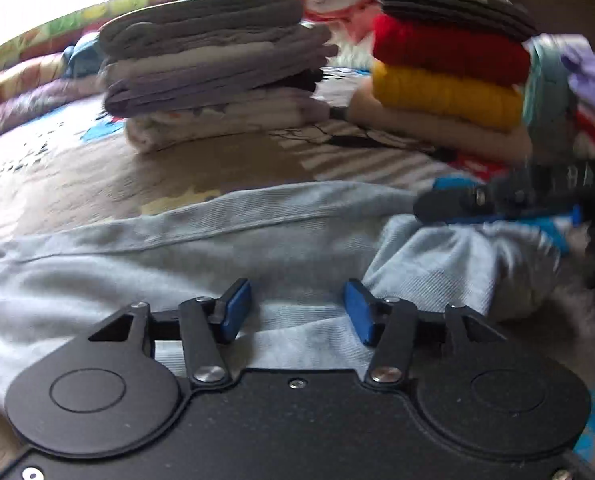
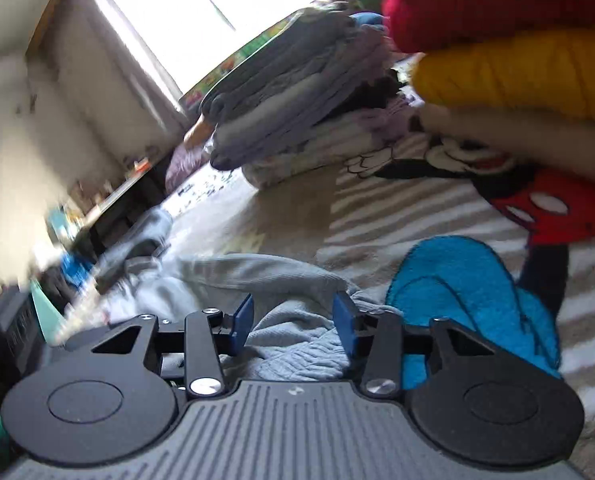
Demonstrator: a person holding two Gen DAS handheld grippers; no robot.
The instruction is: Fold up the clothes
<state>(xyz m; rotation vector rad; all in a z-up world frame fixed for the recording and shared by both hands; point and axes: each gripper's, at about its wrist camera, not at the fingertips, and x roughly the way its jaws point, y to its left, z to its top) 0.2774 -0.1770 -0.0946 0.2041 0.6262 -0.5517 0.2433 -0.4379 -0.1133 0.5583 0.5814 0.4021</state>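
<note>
Pale grey-blue garment lies spread and rumpled across the near part of the bed, on a cartoon-print blanket.

Left gripper: jaws parted, blue pads either side of a flat stretch of the cloth, nothing pinched. Right gripper: jaws also parted, a bunched fold of the same garment sitting between the pads; pads do not look pressed on it.

Toward the far edge of the bed, two finished piles: a stack of grey and lilac folded pieces and, beside it, a stack of knits in dark grey, red, yellow and cream. The knit stack stands close to the right gripper's end of the garment.

Risks, as judged:
- Right gripper closing on the bunched fold may catch several layers, so the fold comes out lumpy or skewed.
- Left gripper on flat cloth may close on nothing, or snag the blanket underneath.
- Uneven lift between the two ends would drag the garment crooked.
- A wide sweep on the right could knock the knit stack.
</note>
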